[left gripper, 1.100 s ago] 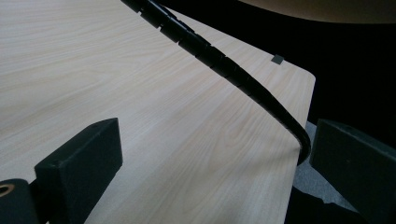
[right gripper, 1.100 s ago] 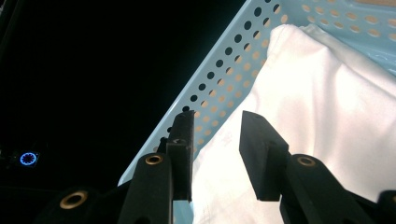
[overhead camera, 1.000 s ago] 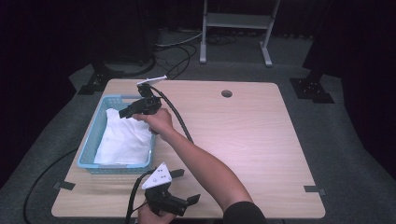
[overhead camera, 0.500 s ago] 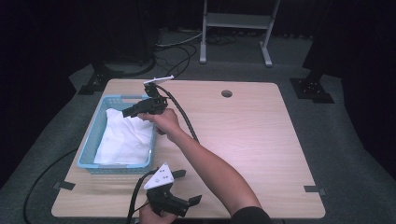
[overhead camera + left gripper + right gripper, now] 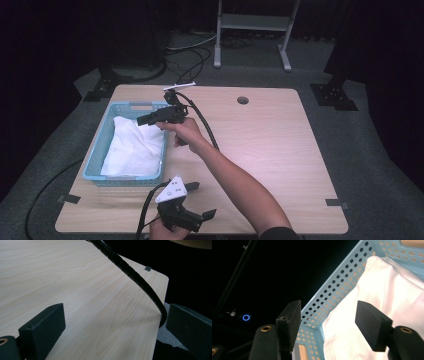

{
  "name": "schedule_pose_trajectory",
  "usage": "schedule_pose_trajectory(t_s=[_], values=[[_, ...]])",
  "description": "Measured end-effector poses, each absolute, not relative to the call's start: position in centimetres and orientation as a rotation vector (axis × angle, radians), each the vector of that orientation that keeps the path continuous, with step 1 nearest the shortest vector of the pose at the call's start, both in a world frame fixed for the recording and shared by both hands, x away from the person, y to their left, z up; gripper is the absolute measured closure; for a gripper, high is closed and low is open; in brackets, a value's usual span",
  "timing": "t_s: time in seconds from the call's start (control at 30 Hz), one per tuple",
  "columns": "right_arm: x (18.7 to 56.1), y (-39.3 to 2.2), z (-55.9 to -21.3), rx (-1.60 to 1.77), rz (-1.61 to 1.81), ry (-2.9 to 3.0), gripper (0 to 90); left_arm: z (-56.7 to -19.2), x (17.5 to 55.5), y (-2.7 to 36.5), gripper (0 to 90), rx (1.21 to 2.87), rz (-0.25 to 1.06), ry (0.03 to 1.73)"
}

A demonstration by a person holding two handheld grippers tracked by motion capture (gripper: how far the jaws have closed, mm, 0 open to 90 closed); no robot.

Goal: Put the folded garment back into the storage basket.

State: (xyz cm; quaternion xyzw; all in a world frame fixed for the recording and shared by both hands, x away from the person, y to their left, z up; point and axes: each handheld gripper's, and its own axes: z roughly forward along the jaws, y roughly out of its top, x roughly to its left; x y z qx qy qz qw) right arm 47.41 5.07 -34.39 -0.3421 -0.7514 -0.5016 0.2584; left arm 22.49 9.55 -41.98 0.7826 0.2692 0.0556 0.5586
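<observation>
Right gripper view: the right gripper (image 5: 328,322) has just been opening, nothing between its jaws, above the white cloth (image 5: 387,290) lying in the blue basket (image 5: 332,290). High view: the left gripper (image 5: 192,212), open and empty, rests at the table's (image 5: 280,140) near edge, forearm extended toward the basket

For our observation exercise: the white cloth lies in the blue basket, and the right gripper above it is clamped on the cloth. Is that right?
Not quite. The white cloth does lie in the blue basket, but the right gripper is not clamped on it: its jaws have just been opening, with nothing between them. The right gripper view shows this.
</observation>
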Motion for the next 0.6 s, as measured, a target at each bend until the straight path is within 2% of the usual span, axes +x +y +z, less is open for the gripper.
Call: schedule_pose_trajectory(t_s=[0.17, 0.6], values=[[46.9, 4.4, -34.0, -0.896, -1.388, -2.006, 29.4, -42.0, 22.4, 9.6, 2.1, 1.849, 0.132, 0.633], [46.4, 2.2, -33.3, -0.872, -1.435, -1.983, 25.2, -42.2, 22.3, 9.9, 2.1, 1.85, 0.132, 0.639]])
